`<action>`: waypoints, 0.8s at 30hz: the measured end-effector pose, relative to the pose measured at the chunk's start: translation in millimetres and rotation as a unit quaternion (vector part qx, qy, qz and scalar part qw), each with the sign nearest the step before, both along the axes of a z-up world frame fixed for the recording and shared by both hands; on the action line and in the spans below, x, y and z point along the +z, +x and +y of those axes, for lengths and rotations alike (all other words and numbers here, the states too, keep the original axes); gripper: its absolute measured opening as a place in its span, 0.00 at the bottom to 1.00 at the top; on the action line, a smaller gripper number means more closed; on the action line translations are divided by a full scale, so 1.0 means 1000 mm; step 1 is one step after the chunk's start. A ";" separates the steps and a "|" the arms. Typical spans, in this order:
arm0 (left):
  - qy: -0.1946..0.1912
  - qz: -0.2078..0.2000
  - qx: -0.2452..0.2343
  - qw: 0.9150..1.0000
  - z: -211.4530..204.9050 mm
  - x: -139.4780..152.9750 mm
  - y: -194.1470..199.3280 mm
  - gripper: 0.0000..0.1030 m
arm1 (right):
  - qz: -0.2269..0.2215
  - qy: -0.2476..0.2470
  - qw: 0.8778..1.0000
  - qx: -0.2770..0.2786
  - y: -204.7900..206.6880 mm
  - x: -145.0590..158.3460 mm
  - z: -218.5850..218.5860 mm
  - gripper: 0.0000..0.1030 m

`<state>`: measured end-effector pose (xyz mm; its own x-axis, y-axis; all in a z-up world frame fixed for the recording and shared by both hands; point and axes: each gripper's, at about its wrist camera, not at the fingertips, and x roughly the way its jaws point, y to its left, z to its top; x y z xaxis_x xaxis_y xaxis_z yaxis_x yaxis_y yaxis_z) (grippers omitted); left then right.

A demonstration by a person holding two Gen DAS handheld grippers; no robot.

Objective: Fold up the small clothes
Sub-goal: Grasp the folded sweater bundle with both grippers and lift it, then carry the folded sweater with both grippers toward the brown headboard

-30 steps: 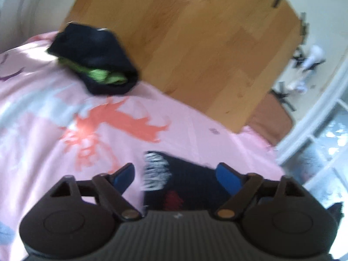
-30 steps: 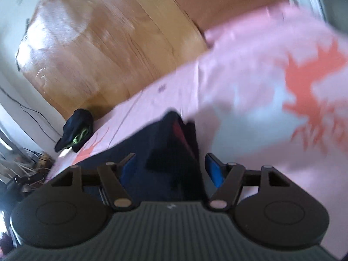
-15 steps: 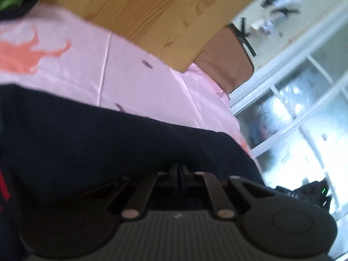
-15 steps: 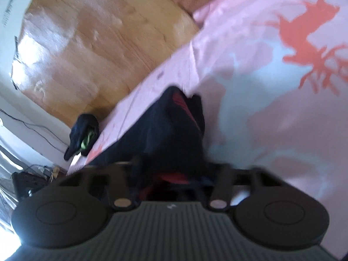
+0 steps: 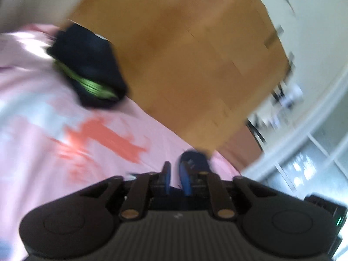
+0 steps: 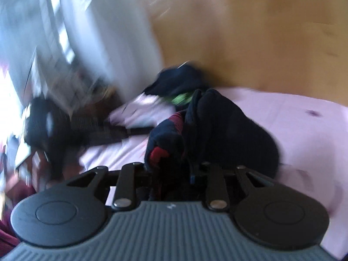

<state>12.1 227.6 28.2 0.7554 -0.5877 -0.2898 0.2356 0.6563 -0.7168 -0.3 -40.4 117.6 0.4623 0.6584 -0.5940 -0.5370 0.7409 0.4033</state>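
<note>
A dark navy garment with red marks (image 6: 228, 134) lies bunched on the pink bedsheet (image 6: 293, 126). My right gripper (image 6: 174, 169) is shut on its near edge, cloth bulging out between the fingers. My left gripper (image 5: 176, 174) has its blue-padded fingers close together with a narrow gap; a scrap of dark navy cloth (image 5: 195, 158) shows just beyond the right pad, and I cannot tell whether it is pinched. A folded dark garment with a green stripe (image 5: 87, 69) sits at the far edge of the bed; it also shows in the right wrist view (image 6: 178, 84). Both views are blurred.
The pink sheet with orange print (image 5: 97, 139) covers the bed. Wooden floor (image 5: 195, 54) lies beyond the bed edge. A window frame (image 5: 304, 156) is at the right. Dark clutter (image 6: 54, 126) stands off the bed's left side.
Both grippers closed from wide open onto the navy garment. The left view swung back towards the folded green-striped garment, and the navy cloth no longer fills it. The right view turned left.
</note>
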 end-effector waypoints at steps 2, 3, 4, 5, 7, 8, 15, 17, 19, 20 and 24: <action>-0.004 0.013 0.019 1.000 0.012 -0.004 -0.004 0.23 | 0.010 -0.026 0.999 0.043 0.005 -0.022 0.037 0.29; -0.003 0.021 0.021 1.000 0.014 -0.008 -0.006 0.24 | 0.016 -0.039 0.997 0.059 0.006 -0.036 0.053 0.30; 0.000 0.028 0.018 0.999 0.012 -0.010 -0.004 0.25 | 0.002 -0.035 0.997 0.069 0.004 -0.044 0.061 0.31; 0.004 0.033 0.012 0.999 0.007 -0.011 -0.002 0.26 | -0.020 -0.043 0.996 0.074 0.001 -0.045 0.067 0.34; 0.011 0.034 -0.003 0.999 0.002 -0.015 0.000 0.36 | -0.026 -0.045 0.995 0.087 -0.001 -0.041 0.067 0.49; 0.015 0.031 -0.011 0.999 -0.004 -0.015 0.002 0.40 | -0.023 -0.033 0.994 0.104 -0.003 -0.039 0.062 0.55; 0.064 0.013 -0.042 0.997 -0.036 -0.010 0.007 0.81 | -0.025 0.083 0.992 0.092 -0.021 -0.002 -0.032 0.56; 0.075 0.023 -0.048 0.996 -0.039 -0.014 0.008 0.86 | -0.017 0.098 0.995 0.030 -0.014 -0.002 -0.064 0.62; 0.080 0.042 -0.053 0.995 -0.038 -0.021 0.009 0.89 | 0.020 0.103 0.993 -0.044 -0.004 -0.016 -0.095 0.63; 0.081 0.052 -0.056 0.994 -0.038 -0.025 0.009 0.90 | 0.041 0.104 0.991 -0.070 0.000 -0.025 -0.104 0.64; 0.056 0.088 -0.077 0.992 -0.034 -0.041 0.005 0.92 | 0.124 0.123 0.978 -0.114 0.007 -0.067 -0.125 0.65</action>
<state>17.4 193.2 -12.4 0.5909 -0.6488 -0.4795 0.2164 0.7000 -0.6805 7.2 -165.7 50.4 0.4752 0.6926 -0.5427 -0.2316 0.6935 0.6822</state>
